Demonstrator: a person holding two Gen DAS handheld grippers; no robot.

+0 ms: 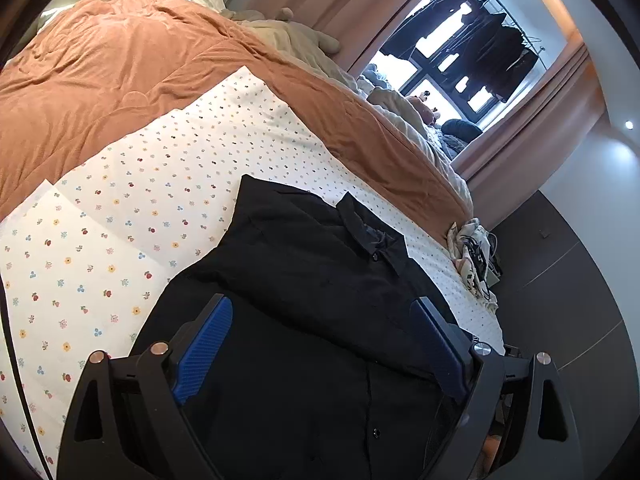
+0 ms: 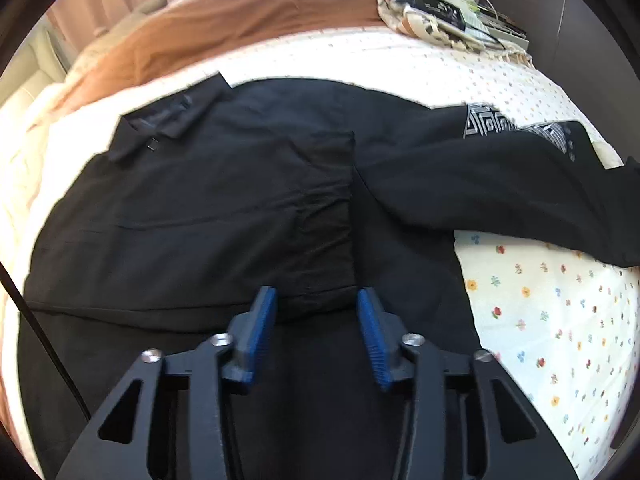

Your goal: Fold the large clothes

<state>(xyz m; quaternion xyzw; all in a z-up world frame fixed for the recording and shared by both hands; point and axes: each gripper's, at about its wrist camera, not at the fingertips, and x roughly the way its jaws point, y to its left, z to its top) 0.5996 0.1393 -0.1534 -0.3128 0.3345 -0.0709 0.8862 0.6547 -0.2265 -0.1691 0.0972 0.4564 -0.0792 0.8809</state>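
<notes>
Spread wide over the black shirt (image 1: 304, 264), left gripper (image 1: 324, 312), blue pads (image 1: 204, 348) well apart, nothing between them. Lying flat on the floral sheet (image 1: 132, 208), collar (image 1: 372, 236) toward the orange duvet (image 1: 100, 80). Over the same shirt (image 2: 208, 208), right gripper (image 2: 316, 300) parted, pads (image 2: 264, 316) holding nothing. 1 sleeve (image 2: 500, 184) stretched rightward across the sheet (image 2: 552, 312), patterned patch (image 2: 488, 122) near its far end. Fringed bundle (image 2: 448, 12) at the bed's far edge
</notes>
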